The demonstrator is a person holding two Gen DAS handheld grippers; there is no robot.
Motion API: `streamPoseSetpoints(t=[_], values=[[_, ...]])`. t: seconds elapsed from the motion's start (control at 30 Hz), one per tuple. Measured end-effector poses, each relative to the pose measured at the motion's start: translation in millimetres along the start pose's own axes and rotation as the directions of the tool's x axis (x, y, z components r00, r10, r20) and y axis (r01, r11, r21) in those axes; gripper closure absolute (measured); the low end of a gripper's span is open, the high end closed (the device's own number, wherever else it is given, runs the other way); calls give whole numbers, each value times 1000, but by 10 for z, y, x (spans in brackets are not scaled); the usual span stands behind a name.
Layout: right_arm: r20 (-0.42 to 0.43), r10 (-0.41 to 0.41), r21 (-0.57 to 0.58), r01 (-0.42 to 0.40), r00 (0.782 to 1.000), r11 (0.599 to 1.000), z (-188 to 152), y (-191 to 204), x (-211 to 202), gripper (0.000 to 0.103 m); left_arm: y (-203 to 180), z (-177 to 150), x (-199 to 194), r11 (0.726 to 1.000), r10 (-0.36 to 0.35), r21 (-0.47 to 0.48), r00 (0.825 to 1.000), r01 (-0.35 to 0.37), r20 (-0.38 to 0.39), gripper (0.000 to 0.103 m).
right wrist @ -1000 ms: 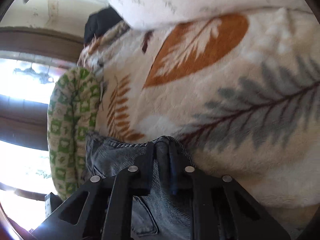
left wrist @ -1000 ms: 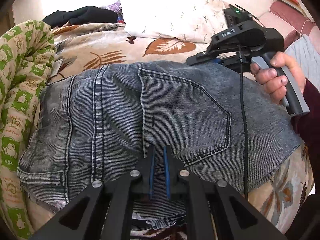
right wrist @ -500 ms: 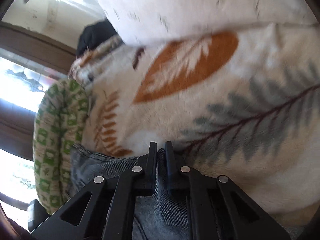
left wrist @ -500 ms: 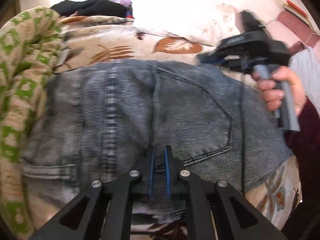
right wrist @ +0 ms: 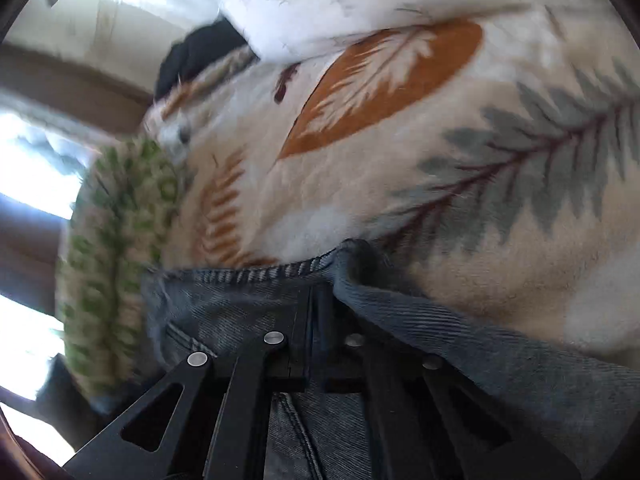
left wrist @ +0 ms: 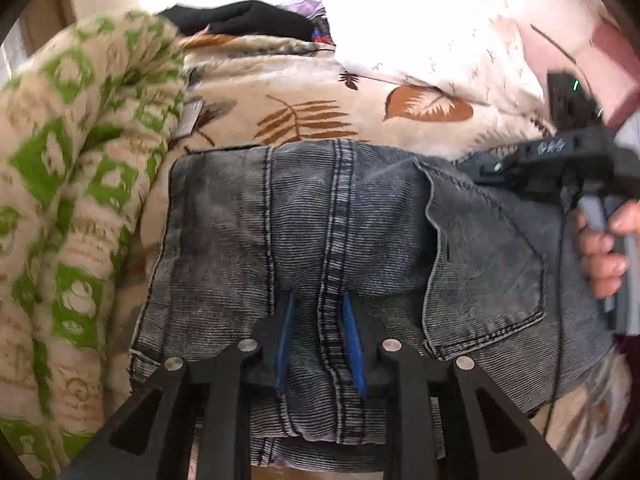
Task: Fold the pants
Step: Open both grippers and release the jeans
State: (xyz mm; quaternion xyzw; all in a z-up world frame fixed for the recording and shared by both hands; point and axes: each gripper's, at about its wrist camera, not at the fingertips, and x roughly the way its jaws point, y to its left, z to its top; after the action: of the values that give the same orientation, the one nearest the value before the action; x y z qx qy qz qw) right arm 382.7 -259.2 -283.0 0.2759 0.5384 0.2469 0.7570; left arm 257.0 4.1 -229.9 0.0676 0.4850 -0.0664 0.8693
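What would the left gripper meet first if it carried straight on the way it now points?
Probably the jeans: the left gripper points down at their stitched centre seam, which runs between its parted blue pads. How close is unclear.

A cream fleece blanket (left wrist: 304, 92) printed with leaves covers the bed — one rust-orange leaf (right wrist: 384, 84) and a grey-green fern frond (right wrist: 532, 168) show large in the right wrist view. A quilt with green and cream squares (left wrist: 68, 184) is bunched along the left. A white pillow with small sprigs (right wrist: 340, 0) lies at the far edge, beside a dark garment (left wrist: 240, 20). A bright window (right wrist: 24, 176) shows at the left.
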Motion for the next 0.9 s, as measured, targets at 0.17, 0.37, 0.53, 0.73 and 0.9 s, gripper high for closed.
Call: streamPoseSetpoints(t=[0.17, 0.37, 0.53, 0.73, 0.9], values=[[132, -73, -82, 84, 989, 993, -268, 122, -834, 88, -45, 50, -248, 999, 37, -11, 998, -37, 55, 75], [251, -375, 17, 383, 893, 924, -733, -610, -2052, 79, -484, 225, -447, 998, -23, 59, 995, 17, 98, 59], [324, -438, 286, 354, 839, 890, -1229, -1380, -2995, 72, -1221, 461, -582, 967, -161, 215, 980, 134, 114, 54], [515, -280, 494, -13, 810, 869, -2087, -1758, -3741, 39, -2252, 798, -667, 876, -284, 425, 956, 226, 75, 40], [606, -178, 426, -127, 775, 896, -2345, -1754, -3805, 39, -2794, 855, -738, 840, -311, 481, 949, 251, 48, 37]])
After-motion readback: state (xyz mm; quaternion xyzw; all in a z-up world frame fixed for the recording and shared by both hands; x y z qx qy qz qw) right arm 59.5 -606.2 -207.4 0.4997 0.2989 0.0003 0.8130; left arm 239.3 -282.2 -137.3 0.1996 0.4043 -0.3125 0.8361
